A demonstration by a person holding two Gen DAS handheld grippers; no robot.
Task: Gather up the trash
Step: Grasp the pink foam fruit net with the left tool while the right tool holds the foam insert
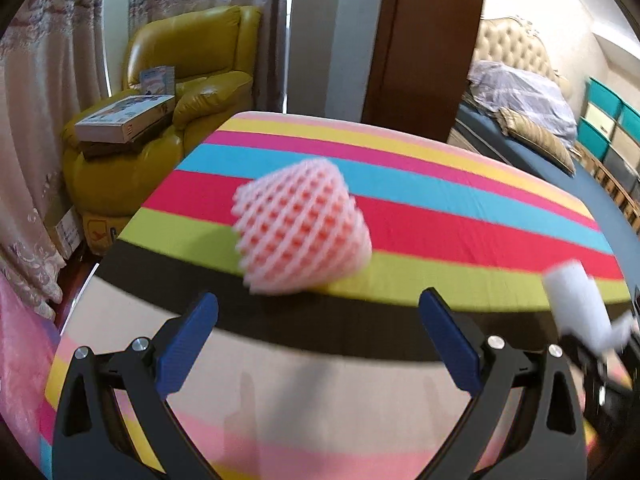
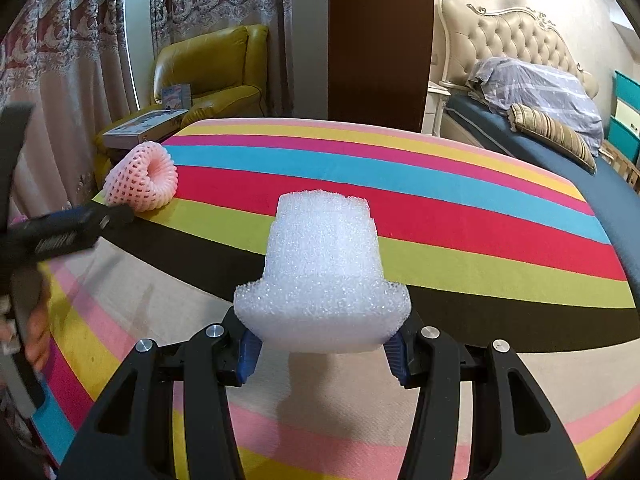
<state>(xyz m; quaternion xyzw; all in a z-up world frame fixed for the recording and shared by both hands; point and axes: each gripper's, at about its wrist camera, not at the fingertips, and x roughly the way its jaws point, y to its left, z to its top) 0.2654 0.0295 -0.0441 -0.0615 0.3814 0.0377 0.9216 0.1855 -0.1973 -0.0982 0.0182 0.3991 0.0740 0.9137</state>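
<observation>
**Inspector:** State of the right gripper (image 2: 322, 354)?

**Assistant:** Its jaws were clamped on a white foam block (image 2: 320, 276); the blue pads (image 2: 249, 354) pressed the block's wide base from both sides, and the block stood up clear of the striped table (image 2: 460, 208); the grip looked square and secure.

**Inspector:** And the left gripper (image 1: 318, 308)?

**Assistant:** Wide and empty; the pink net (image 1: 300, 228) lay on the table just beyond its fingertips, on the green and red stripes, near the table's left edge in the right view; nothing touched it; the left view was blurred, so the exact gap could not be judged.

**Inspector:** The step in hand, in your judgement?

**Assistant:** Bringing the left gripper onto the net; one piece was held, one was left; no bin was in view in either picture.

**Inspector:** How should it be done well?

**Assistant:** The net was a soft, springy sleeve lying on its side; I would centre it between the pads before closing, go in low so both pads meet its body rather than its frayed rim, and close gently until it is squeezed, for it would probably slide or roll if nudged by one pad alone; the right hand ought to hold steady meanwhile, keeping the foam clear of the left arm's path.
</observation>
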